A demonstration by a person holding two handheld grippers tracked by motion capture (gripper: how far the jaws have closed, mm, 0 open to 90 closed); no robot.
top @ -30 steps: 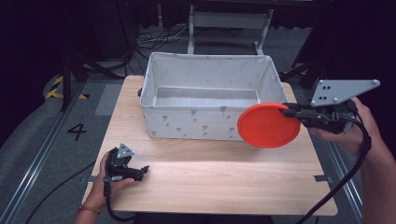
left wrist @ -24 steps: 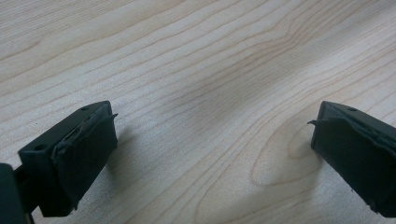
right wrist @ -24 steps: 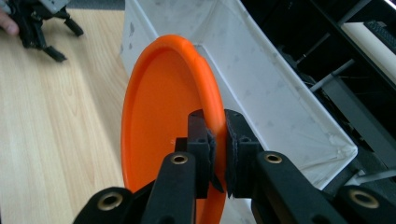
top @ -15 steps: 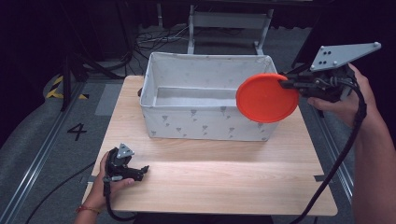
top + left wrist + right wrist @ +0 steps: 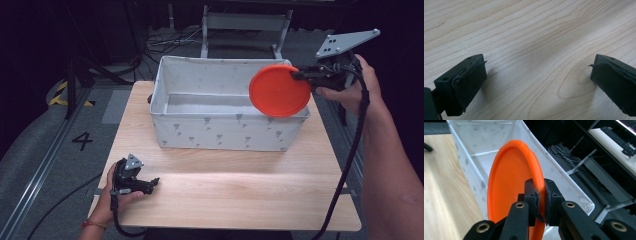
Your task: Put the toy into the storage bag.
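The right gripper [image 5: 299, 76] is clamping its jaws on the rim of an orange plate [image 5: 279, 91], holding it on edge above the right end of the white fabric bin [image 5: 225, 131], which is sitting at the far edge of the tabletop [image 5: 240, 192]. The left gripper [image 5: 150, 184] is resting near the tabletop's near left corner, its jaws standing wide apart over bare wood.
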